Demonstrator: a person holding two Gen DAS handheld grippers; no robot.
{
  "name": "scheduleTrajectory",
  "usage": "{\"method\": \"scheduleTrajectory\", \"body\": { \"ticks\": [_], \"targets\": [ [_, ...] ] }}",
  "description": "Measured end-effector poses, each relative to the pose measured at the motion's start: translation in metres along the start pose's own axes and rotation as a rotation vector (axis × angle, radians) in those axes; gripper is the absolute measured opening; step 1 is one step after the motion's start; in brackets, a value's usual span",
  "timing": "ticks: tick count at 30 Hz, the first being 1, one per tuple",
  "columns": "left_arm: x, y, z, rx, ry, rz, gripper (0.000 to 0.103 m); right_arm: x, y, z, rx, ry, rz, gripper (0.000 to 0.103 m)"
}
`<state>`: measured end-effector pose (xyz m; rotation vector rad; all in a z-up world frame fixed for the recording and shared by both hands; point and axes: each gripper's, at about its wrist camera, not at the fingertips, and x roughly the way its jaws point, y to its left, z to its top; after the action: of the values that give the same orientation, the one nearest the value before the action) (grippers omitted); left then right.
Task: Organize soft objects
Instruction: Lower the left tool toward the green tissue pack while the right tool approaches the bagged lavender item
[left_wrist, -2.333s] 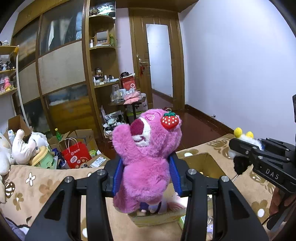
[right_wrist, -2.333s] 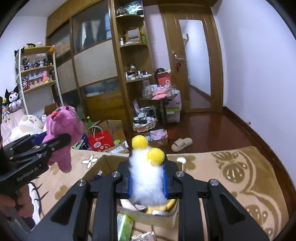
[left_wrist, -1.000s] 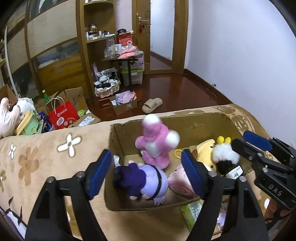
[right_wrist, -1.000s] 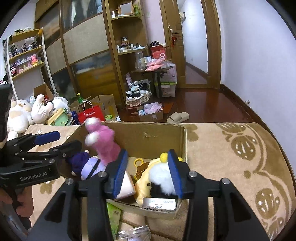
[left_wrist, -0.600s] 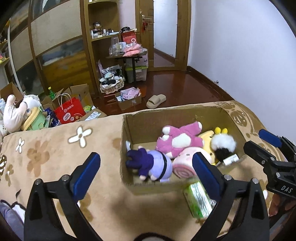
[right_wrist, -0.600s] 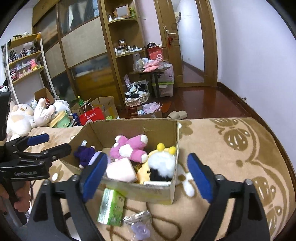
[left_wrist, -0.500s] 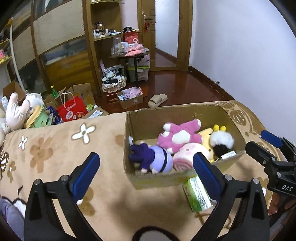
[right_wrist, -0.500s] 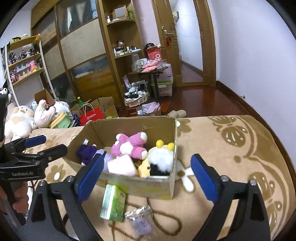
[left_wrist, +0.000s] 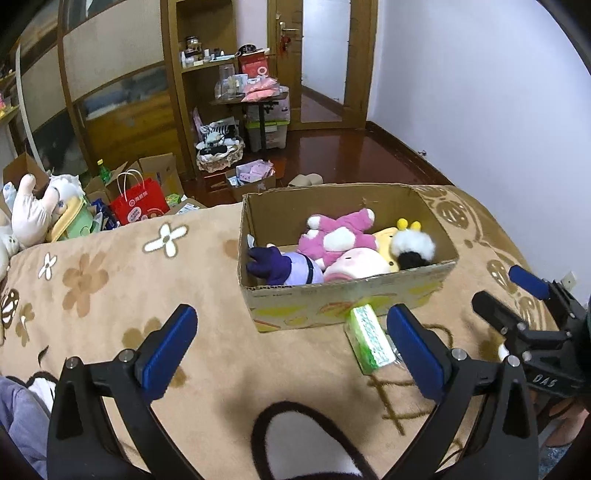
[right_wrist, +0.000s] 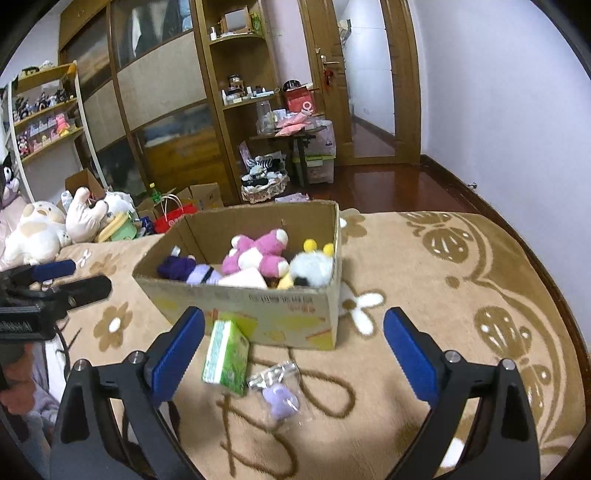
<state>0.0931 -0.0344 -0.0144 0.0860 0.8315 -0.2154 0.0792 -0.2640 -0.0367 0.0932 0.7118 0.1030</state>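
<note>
Cardboard box (left_wrist: 347, 302) filled with plush toys on a tan flowered blanket (left_wrist: 110, 280)

Both tools hang released and empty near the box: the left gripper (left_wrist: 291, 345) and the right gripper (right_wrist: 293, 349) have just been opening, with nothing between the blue pads. Inside lie a pink bear (left_wrist: 338, 234), a purple doll (left_wrist: 284, 266), a pale pink plush (left_wrist: 360, 262) and a white fluffy toy with yellow pompoms (left_wrist: 412, 245). A green packet (right_wrist: 226, 356) and a small clear bag (right_wrist: 277, 387) rest just in front.

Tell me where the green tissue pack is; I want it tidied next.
The green tissue pack lies on the tan blanket against the cardboard box front, beside a small clear bag.
</note>
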Motion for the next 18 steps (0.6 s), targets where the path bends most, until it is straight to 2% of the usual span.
{"method": "scheduleTrajectory", "body": {
  "ticks": [3,9,18],
  "targets": [
    [-0.007,-0.004,-0.003,0.035,-0.013,0.035,0.101,-0.002,0.002,-0.007,-0.004,0.011,-0.006,0.102],
    [-0.003,-0.003,-0.010,0.025,0.019,0.033,0.101,-0.001,0.005,-0.012,-0.012,0.025,0.004,0.102],
    [0.022,0.000,-0.013,0.011,0.071,0.028,0.101,0.014,0.009,-0.021,-0.019,0.073,-0.004,0.102]
  ]
}}
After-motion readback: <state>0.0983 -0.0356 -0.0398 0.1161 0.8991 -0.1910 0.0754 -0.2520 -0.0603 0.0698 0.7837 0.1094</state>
